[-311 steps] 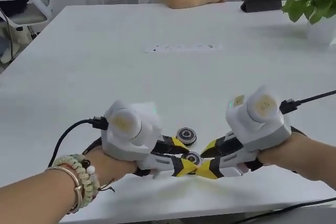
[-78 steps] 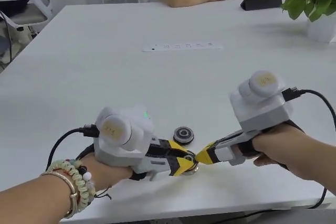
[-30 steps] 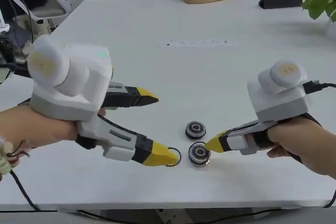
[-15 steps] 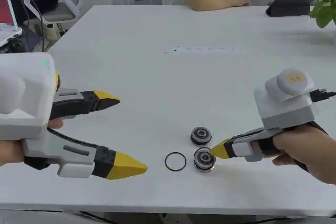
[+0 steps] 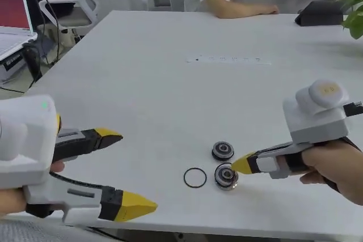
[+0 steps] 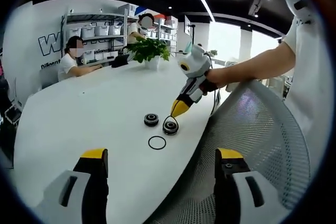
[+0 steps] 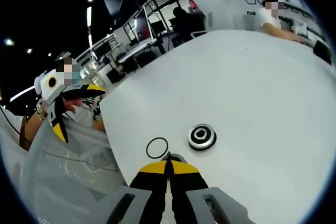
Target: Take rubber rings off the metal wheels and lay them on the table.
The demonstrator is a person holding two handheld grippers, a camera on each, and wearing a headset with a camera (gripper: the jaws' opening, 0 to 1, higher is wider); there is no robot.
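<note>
Left tongs (image 5: 126, 170) gape wide apart and empty over the counter's (image 5: 147, 83) near edge. Nearby, the right tongs (image 5: 238, 165) are pressed together, tips touching the nearer metal wheel (image 5: 226, 176). A loose rubber ring (image 5: 195, 177) lies flat just beside it, and a second wheel (image 5: 223, 151) sits just beyond.

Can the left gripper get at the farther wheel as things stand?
Probably yes. The left gripper is open and empty, with bare table up to the farther wheel; the right gripper sits at the nearer wheel.
</note>
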